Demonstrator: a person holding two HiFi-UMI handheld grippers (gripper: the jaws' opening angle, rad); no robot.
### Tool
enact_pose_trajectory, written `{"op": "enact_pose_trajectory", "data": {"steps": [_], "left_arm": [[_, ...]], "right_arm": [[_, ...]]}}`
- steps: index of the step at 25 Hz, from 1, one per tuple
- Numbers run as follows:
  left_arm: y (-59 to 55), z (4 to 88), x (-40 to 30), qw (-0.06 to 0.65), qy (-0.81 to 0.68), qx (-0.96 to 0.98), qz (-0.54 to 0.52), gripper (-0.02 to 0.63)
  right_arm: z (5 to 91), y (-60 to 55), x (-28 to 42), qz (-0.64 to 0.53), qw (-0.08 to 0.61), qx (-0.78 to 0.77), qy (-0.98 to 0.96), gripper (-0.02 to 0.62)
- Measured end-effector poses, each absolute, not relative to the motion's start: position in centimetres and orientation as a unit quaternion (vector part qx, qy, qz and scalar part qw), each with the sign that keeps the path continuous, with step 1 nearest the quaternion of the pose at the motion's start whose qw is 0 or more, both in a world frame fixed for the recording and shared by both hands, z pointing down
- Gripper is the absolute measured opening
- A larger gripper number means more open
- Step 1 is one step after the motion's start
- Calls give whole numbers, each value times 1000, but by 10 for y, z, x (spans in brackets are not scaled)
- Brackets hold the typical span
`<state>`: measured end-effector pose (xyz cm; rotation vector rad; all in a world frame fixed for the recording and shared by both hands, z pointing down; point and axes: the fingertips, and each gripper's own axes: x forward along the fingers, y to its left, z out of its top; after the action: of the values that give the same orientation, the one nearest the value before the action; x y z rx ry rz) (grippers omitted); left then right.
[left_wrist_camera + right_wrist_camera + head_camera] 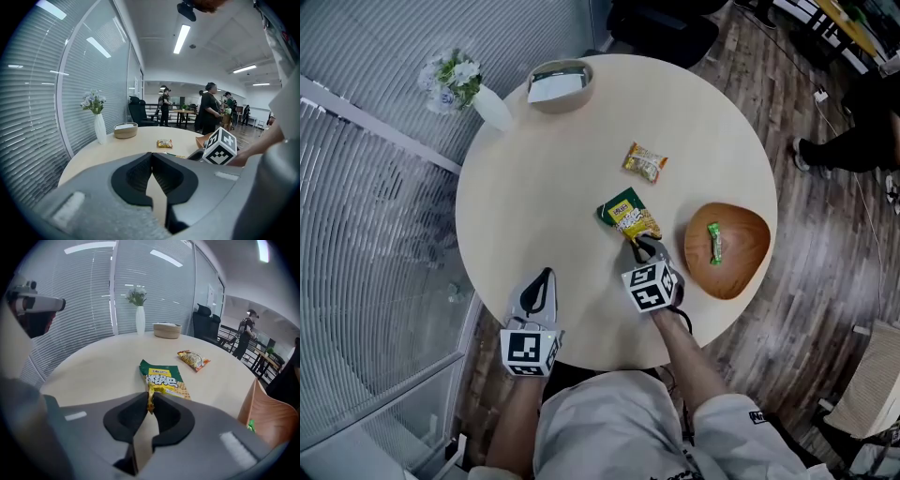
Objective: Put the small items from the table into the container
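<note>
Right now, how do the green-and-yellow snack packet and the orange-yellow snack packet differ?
The green-and-yellow snack packet is pinched at its near edge by the right gripper; the orange-yellow snack packet lies free, farther across. The green-and-yellow one is larger and mostly green; the other is orange. Both are on the round pale table, outside the wooden bowl.

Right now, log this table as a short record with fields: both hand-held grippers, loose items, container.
left hand-held gripper: shut, empty, above the near side of the table
right hand-held gripper: shut on the near edge of the green snack packet, which lies on the table
loose item: orange snack packet, farther out, untouched
container: wooden bowl, at the table's right side, holding one green wrapped sweet
other: beige dish with white paper, white vase of flowers, both at the far edge
</note>
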<state>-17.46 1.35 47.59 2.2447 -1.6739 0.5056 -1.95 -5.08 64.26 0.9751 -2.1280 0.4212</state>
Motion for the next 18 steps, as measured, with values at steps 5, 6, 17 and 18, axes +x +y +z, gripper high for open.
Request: {"op": "enact_pose_trajectory", "data": {"steps": [5,6,17,18], "left_arm": [[14,474,-166,146,-577,785,173,-11],[13,474,-164,145,-575,786,174,-11],[-1,463,-136,133,-551,808,160,-11],[-2,464,-130,133,-547,811,160,-11]], "right_arm": [[625,-48,-18,158,347,387,-840,29],[620,-47,-18,157,341,390,-841,28],[521,-57,22,81,270,466,-839,25],[515,-58,33,76,269,475,-835,25]]}}
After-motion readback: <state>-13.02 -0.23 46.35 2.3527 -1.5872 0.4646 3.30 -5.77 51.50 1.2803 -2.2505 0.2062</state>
